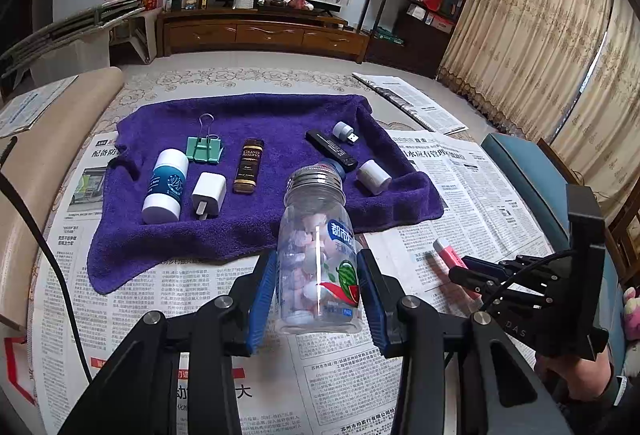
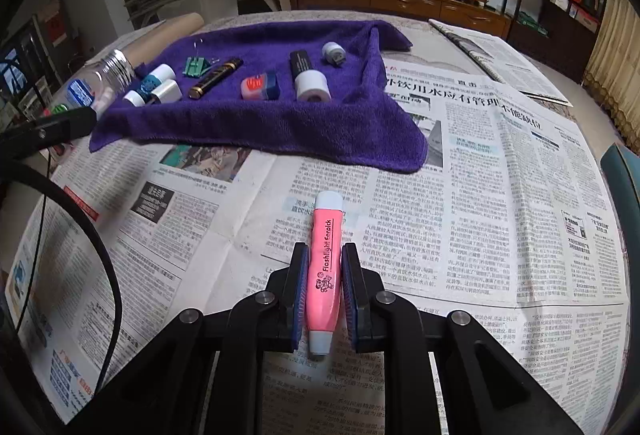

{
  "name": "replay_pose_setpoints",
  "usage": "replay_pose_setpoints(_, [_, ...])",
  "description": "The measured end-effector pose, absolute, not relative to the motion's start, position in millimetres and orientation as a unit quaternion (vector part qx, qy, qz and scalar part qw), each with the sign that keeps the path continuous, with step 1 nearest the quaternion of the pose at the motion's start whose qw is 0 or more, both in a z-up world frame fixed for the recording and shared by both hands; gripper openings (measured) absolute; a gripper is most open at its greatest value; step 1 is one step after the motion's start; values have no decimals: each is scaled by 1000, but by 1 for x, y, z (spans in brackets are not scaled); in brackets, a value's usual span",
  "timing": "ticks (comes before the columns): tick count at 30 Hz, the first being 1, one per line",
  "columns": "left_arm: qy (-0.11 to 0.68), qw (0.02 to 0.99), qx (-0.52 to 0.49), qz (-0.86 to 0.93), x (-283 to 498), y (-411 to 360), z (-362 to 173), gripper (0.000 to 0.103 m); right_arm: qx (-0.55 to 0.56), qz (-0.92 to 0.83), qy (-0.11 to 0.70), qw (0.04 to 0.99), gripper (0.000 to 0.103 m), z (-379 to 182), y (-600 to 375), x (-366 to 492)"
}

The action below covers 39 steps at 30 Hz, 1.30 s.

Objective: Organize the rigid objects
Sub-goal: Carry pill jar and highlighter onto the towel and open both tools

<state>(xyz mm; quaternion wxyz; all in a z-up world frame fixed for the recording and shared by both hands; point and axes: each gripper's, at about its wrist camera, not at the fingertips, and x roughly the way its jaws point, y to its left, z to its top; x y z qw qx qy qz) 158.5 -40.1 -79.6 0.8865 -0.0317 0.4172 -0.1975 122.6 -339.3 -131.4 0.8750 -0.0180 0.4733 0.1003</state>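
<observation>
My left gripper (image 1: 317,277) is shut on a clear plastic candy bottle (image 1: 318,255) with a threaded open neck, held over the newspaper just in front of the purple towel (image 1: 248,227). The bottle also shows in the right wrist view (image 2: 94,83). My right gripper (image 2: 324,279) is shut on a pink flashlight earpick (image 2: 325,267) with white ends, low over the newspaper; it also shows in the left wrist view (image 1: 450,255). On the towel lie a white-and-teal tube (image 1: 166,187), a green binder clip (image 1: 204,147), a white charger (image 1: 209,195), a brown lighter (image 1: 249,166), a black stick (image 1: 330,149), a small USB light (image 1: 345,132) and a white roll (image 1: 374,177).
Newspapers (image 2: 480,175) cover the table. An orange-and-blue item (image 2: 259,85) lies on the towel. A folded newspaper (image 1: 408,101) lies at the far right. A blue chair (image 1: 536,179) stands at the right edge. A black cable (image 2: 80,235) runs at the left.
</observation>
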Motion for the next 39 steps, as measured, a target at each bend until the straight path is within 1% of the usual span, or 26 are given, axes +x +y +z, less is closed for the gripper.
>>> replay_pose_setpoints(14, [414, 893, -29, -176, 184, -27, -78, 39, 10, 124, 451, 884, 17, -97, -323, 154])
replay_pose_setpoints(20, [418, 889, -37, -181, 215, -25, -73, 39, 15, 140, 442, 886, 17, -78, -318, 181])
replay_pose_setpoints(25, [423, 887, -33, -184, 246, -33, -77, 39, 10, 158, 440, 884, 17, -68, -311, 221])
replay_pose_setpoints(29, [439, 877, -35, -193, 267, -44, -92, 39, -2, 171, 441, 881, 17, -70, -302, 258])
replay_pose_setpoints(39, [472, 858, -9, -205, 295, -64, -127, 39, -48, 210, 476, 852, 17, -107, -270, 320])
